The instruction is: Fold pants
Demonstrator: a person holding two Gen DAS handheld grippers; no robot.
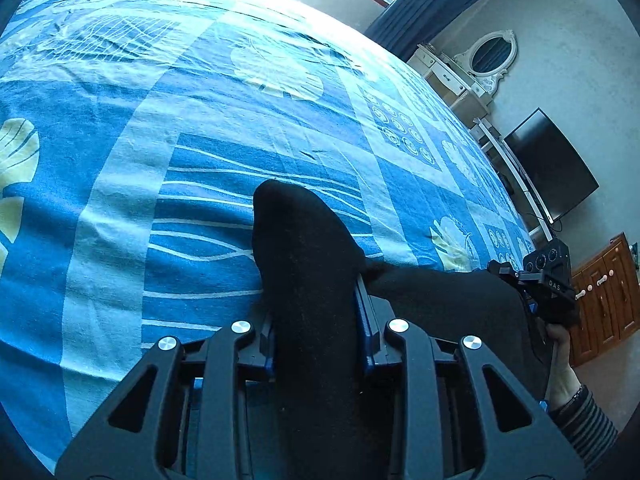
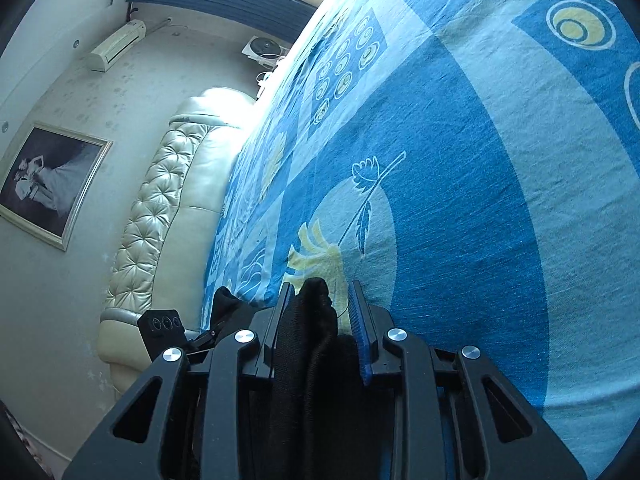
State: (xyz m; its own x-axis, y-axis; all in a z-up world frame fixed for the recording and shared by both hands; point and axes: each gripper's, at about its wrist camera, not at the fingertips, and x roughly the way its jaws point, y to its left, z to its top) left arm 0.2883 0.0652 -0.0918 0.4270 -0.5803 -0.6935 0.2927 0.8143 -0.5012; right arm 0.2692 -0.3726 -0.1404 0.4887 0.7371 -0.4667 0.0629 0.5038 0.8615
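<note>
Both tongs are clamped on the black pants — left tongs gripping a bunched end, right tongs another, cloth strung toward three o'clock between them — bed ahead at twelve.

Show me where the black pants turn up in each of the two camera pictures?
Left wrist view: the black fabric pants fill the bottom centre, bunched in the left gripper.
Right wrist view: bottom centre again, clamped in the right gripper.
Shared landmark: the blue patterned bedsheet.
</note>
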